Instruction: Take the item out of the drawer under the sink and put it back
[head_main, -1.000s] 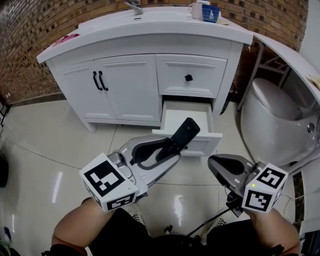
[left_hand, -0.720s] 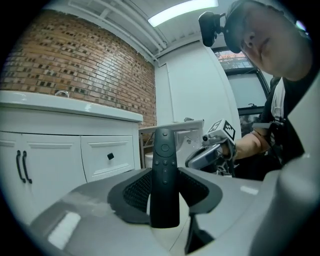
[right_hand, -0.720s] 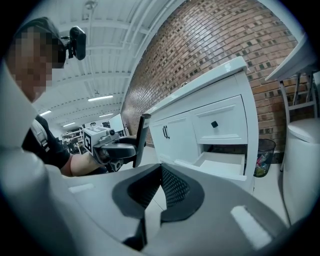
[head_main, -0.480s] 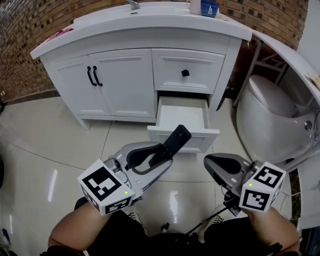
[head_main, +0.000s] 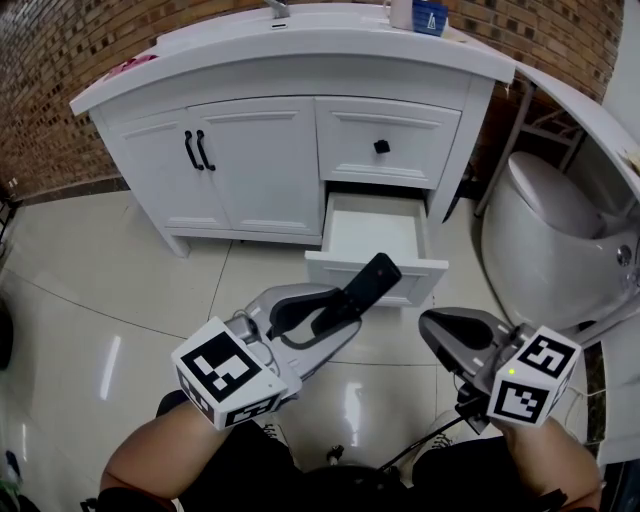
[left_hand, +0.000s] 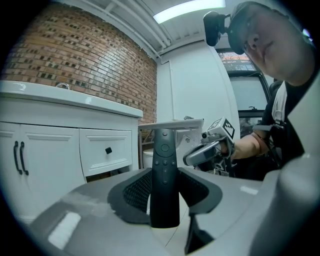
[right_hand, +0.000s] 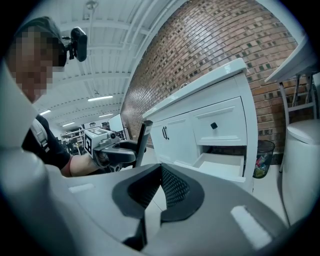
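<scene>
Remote (head_main: 370, 280) stood clamped in my left gripper (head_main: 348, 305) just before the open drawer (head_main: 325, 270) (head view). Left gripper view: both pads (left_hand: 137, 190) pressed its sides. Right gripper view: my right gripper (right_hand: 161, 170) was closed, empty.

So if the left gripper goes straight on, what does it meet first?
Likely the open drawer, at its front: the remote held in the left gripper leads and points at it, though depth is unclear.

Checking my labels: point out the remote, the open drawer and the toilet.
remote (left_hand: 164, 175): left gripper view, button face.
open drawer (head_main: 375, 225): head view, bare inside floor.
toilet (head_main: 548, 203): head view, lid.
</scene>
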